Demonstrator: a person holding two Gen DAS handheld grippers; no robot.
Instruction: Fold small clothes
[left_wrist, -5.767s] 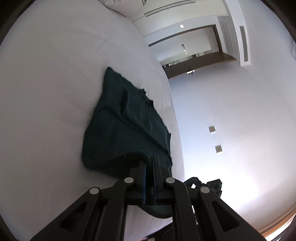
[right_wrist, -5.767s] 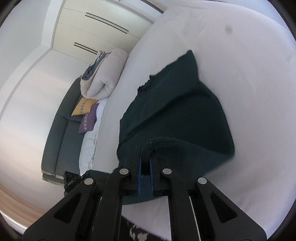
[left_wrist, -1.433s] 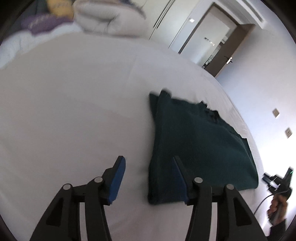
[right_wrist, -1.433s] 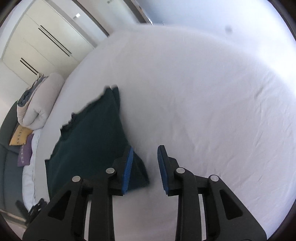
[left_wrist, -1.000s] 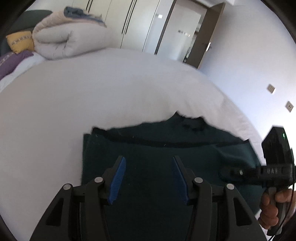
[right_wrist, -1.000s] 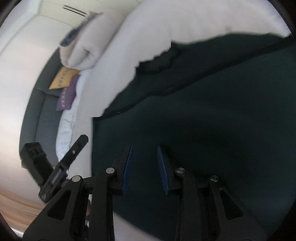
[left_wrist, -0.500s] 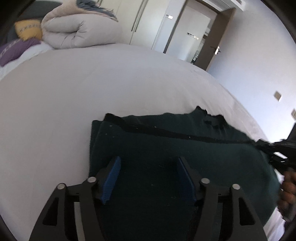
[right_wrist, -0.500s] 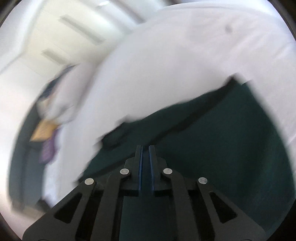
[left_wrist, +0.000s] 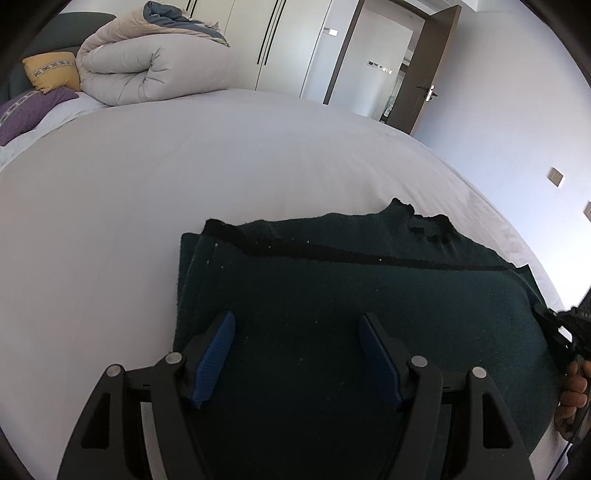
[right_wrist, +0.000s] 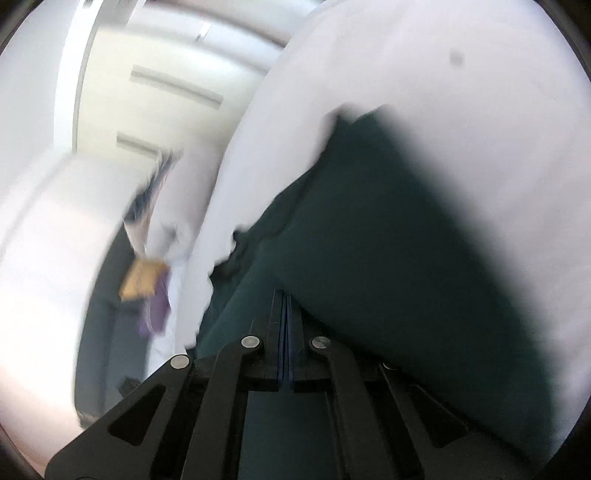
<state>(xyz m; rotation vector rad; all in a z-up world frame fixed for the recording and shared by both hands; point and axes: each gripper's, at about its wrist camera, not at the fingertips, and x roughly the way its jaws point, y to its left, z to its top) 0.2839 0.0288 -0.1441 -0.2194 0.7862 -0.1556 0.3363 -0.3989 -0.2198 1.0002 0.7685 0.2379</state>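
While the dark green garment (left_wrist: 369, 295) lies folded on the near right of the white bed (left_wrist: 184, 166), soft and limp, best pinched at an edge, the left gripper (left_wrist: 299, 354) opens empty above it and the right gripper (right_wrist: 286, 314) has clamped its near fold.

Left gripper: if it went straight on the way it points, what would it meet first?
Most likely the dark green garment on the bed; the left gripper, jaws opening, has nothing between them yet.

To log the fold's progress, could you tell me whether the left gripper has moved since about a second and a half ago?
Yes. The left gripper, then beside the garment's corner, now sits over its middle, open.
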